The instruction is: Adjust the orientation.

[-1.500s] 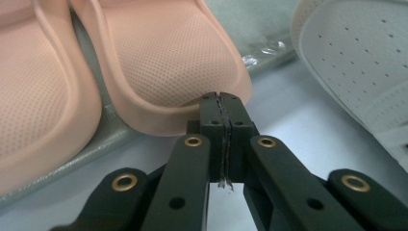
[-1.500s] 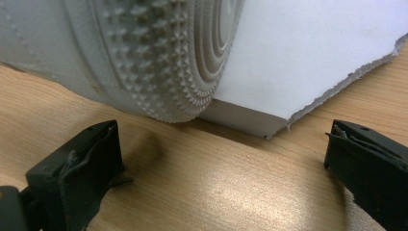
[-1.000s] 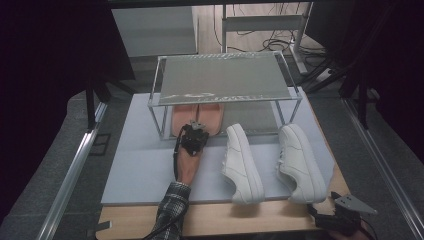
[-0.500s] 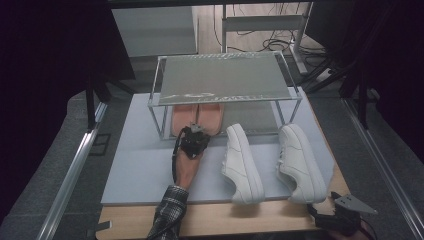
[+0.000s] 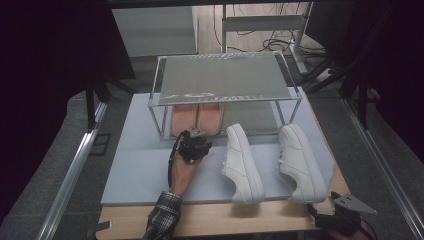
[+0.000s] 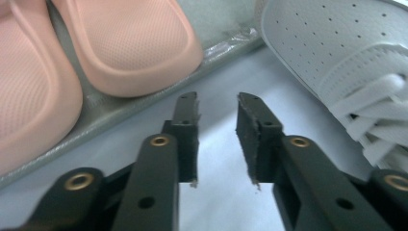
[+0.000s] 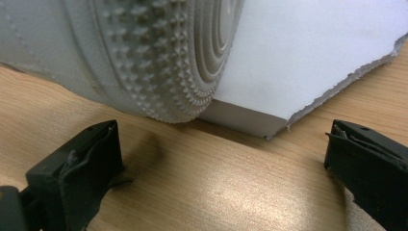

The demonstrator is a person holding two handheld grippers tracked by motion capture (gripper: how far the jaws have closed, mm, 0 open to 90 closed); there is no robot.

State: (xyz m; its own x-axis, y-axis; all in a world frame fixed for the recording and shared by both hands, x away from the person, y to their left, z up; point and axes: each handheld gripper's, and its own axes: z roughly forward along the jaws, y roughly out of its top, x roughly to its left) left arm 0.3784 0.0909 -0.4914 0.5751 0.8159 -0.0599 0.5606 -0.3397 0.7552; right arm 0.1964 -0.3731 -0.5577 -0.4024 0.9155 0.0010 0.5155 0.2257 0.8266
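Note:
A pair of pink slippers sits side by side on the lower shelf of a metal shoe rack. My left gripper is just in front of the slippers' toes. Its jaws have just been opening and are now apart, with only the white board between them. Two white sneakers lie on the white board, and one of them is to the right of my left jaws. My right gripper rests open on the wooden table, behind a sneaker's heel.
The rack's mesh top shelf covers the slippers from above, and its legs stand at the board's back. The board's torn corner lies ahead of my right jaws. Metal rails run along both sides of the table.
My left gripper has drawn back a little from the pink slippers toward the near edge. The sneakers and the right gripper have stayed where they were.

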